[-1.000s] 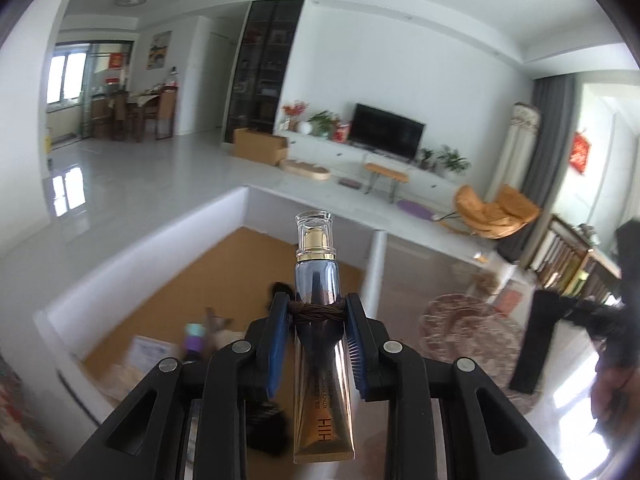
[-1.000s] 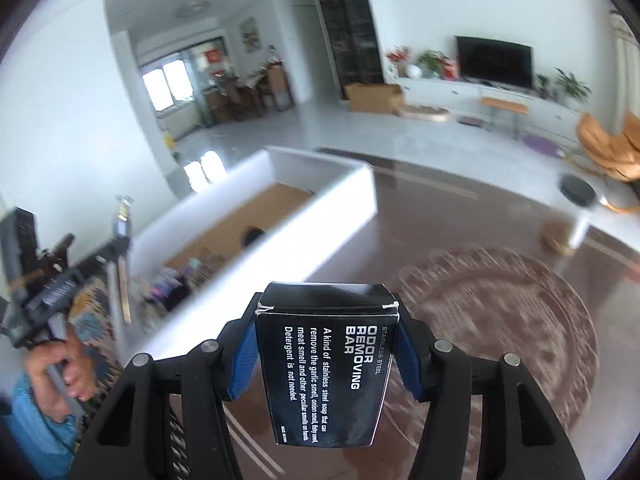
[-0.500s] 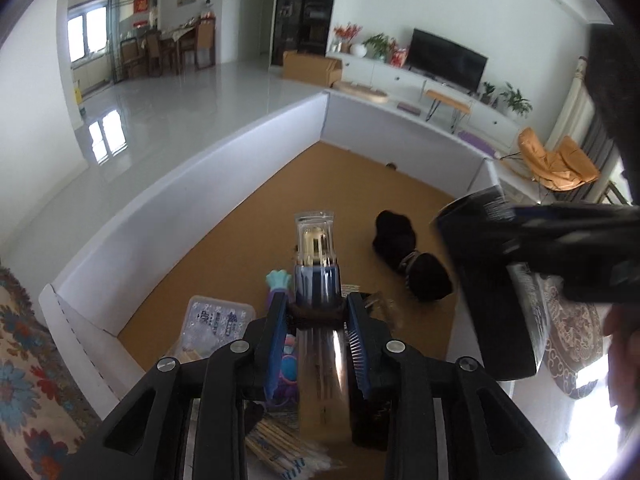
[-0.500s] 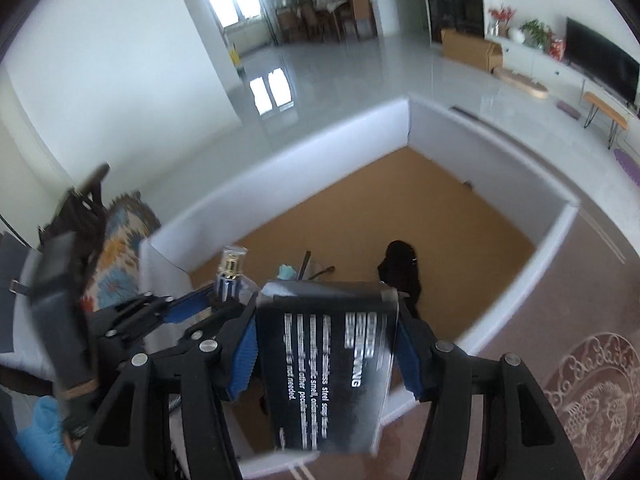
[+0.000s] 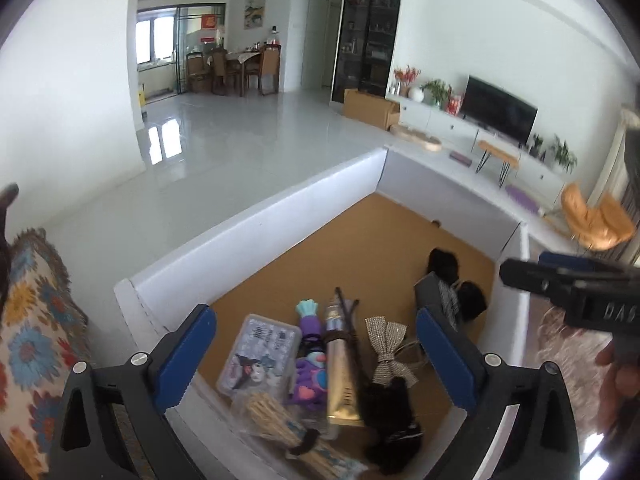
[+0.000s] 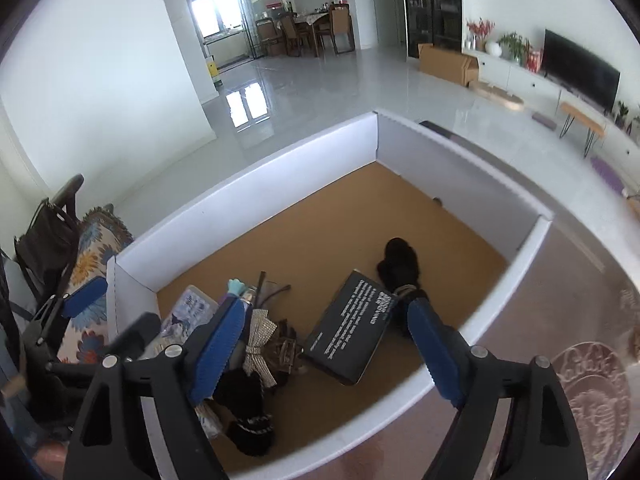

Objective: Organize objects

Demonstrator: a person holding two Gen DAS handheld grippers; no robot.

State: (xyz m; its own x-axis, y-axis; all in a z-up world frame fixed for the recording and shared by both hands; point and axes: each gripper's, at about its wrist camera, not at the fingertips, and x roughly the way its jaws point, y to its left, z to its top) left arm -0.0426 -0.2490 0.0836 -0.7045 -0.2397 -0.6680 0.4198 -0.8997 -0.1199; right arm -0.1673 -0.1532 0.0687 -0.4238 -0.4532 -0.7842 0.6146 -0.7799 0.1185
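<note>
both claws above a white-walled box with a cork-brown floor, pointing down into it. left gripper opening wide, nothing between the blue pads; directly below, lying flat among the clutter, a gold cosmetic tube with a brown hair tie around its neck. right gripper likewise opening and empty-handed, with a black carton printed in white text lying tilted on the box floor beneath it, one corner against a black furry item. close by in the pile: a glittery bow, a clear plastic case, a purple toy and what looks like a bundle of wooden sticks, blurred at the frame's edge.

tube probably light, smooth and slippery, soft in the body; best taken near the stiffer neck by the hair tie. carton light and rigid but crushable; best held across its two narrow sides, gently.
</note>
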